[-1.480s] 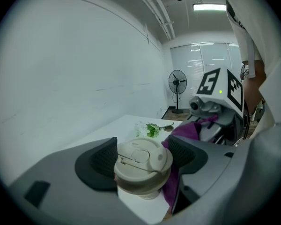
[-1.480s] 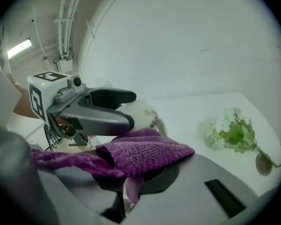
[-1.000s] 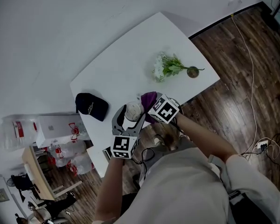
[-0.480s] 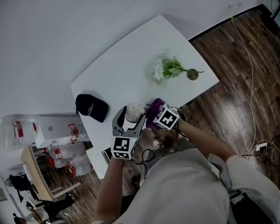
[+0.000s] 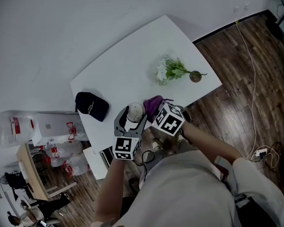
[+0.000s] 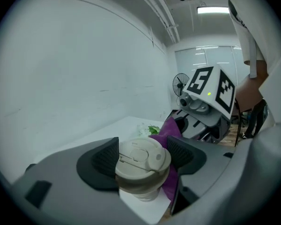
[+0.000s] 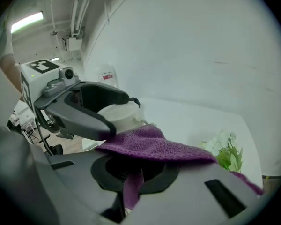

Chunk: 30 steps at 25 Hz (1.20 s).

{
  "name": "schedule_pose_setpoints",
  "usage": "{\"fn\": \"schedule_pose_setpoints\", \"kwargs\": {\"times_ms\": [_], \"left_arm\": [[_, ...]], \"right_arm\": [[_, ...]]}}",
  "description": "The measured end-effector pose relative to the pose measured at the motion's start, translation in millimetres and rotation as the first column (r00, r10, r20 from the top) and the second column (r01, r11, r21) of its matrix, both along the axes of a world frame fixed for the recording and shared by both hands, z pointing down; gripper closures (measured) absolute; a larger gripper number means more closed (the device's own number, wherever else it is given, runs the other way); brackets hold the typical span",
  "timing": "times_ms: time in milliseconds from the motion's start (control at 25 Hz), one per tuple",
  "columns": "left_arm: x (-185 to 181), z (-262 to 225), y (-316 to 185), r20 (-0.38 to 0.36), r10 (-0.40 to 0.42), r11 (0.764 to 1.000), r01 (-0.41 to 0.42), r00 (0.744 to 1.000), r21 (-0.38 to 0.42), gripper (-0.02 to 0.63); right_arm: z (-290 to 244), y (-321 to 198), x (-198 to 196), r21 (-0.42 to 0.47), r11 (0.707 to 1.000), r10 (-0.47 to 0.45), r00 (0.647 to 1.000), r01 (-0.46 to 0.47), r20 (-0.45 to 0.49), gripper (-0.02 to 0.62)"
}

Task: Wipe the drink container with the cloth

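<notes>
Left tongs (image 5: 132,115), just closing, hold cup (image 6: 141,159) at table (image 5: 128,65) edge beside cloth (image 5: 153,104).

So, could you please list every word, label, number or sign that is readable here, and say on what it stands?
Nothing can be read for certain.
Black cap: white print, too small to read.
Bags beside the table: red print, too blurred to read.
Marker cubes: black-and-white square patterns, not words.
Drink container lid: no text visible.

Head view: steep overhead, far. Gripper views: close, facing each other; all share drink container (image 5: 135,112).
</notes>
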<state>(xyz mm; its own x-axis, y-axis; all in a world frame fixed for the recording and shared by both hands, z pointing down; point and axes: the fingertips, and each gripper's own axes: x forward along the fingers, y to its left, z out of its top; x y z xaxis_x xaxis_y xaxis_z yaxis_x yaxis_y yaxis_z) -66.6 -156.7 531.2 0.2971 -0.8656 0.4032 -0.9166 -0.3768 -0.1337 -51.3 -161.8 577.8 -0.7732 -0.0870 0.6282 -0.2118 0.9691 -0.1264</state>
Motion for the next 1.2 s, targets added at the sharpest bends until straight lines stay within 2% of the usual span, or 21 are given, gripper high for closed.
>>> {"fn": "schedule_pose_setpoints", "kwargs": {"times_ms": [160,320,400,640,880,1080,1200], "left_arm": [[0.3,0.6,-0.1,0.002,0.002,1.000,-0.002,1.000,-0.003,0.270],[0.2,1.5,0.4,0.008,-0.001,1.000,0.001,1.000,-0.011,0.272],[0.5,1.4,-0.1,0.008,-0.002,1.000,0.002,1.000,-0.016,0.272],[0.6,1.1,-1.7,0.008,0.001,1.000,-0.001,1.000,-0.017,0.272],[0.6,1.8,-0.8,0.002,0.006,1.000,-0.006,1.000,-0.007,0.272],[1.1,1.2,-1.1,-0.008,0.016,1.000,-0.016,1.000,0.007,0.272],[-1.7,1.2,-0.9,-0.010,0.022,1.000,-0.022,1.000,0.007,0.272]], "right_arm": [[20.7,-25.0,-10.4,-0.023,0.997,0.077,0.997,-0.076,0.022,0.556],[56.0,-37.9,-20.3,-0.086,0.983,0.166,0.985,-0.163,0.036,0.557],[75.8,-37.4,-20.3,-0.136,0.972,0.192,0.981,-0.189,0.010,0.557],[108.3,-25.2,-6.1,-0.189,0.958,0.205,0.976,-0.215,-0.073,0.557],[111.2,2.1,4.9,-0.246,0.950,0.175,0.979,-0.195,-0.100,0.557],[86.5,28.4,5.6,-0.325,0.939,0.108,0.994,-0.111,-0.026,0.555],[55.4,35.0,3.6,-0.311,0.945,0.117,0.993,-0.103,0.026,0.555]]}}
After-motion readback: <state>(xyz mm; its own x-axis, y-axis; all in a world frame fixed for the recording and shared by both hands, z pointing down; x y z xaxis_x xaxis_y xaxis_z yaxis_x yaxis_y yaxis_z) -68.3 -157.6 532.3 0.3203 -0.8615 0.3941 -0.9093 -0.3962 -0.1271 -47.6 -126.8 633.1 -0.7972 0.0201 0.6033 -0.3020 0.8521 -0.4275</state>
